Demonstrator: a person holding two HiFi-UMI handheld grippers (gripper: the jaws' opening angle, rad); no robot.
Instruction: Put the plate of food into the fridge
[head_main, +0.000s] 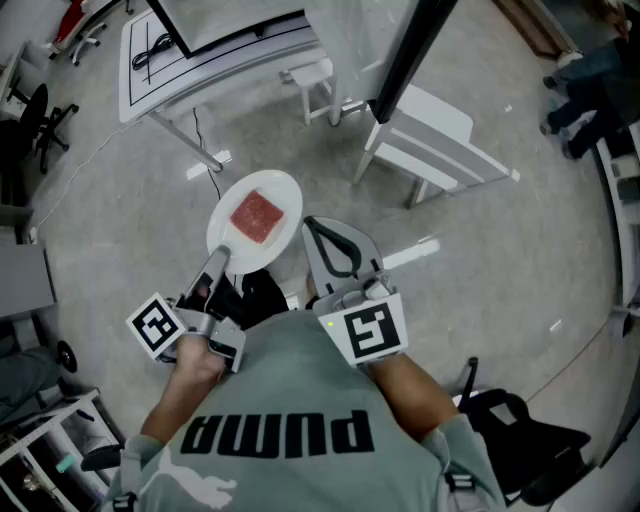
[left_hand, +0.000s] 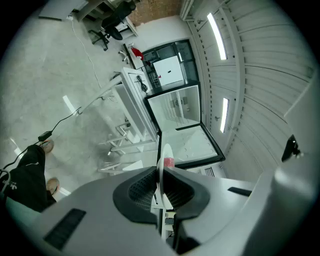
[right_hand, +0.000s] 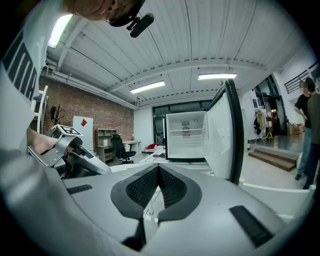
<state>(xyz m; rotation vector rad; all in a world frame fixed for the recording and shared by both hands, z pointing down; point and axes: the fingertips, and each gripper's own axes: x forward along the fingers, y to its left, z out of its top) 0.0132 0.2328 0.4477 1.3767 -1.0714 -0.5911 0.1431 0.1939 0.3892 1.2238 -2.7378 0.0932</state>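
White plate (head_main: 222, 232) bearing a red square of food (head_main: 258, 216) sits out in front of the person, above the grey floor (head_main: 480, 290), pinched at its near rim by the left gripper (head_main: 221, 262). Just beside it, the right gripper (head_main: 314, 228) has its jaws pressed together on nothing. Ahead stands the fridge (right_hand: 186, 135), its door (right_hand: 224, 135) open.
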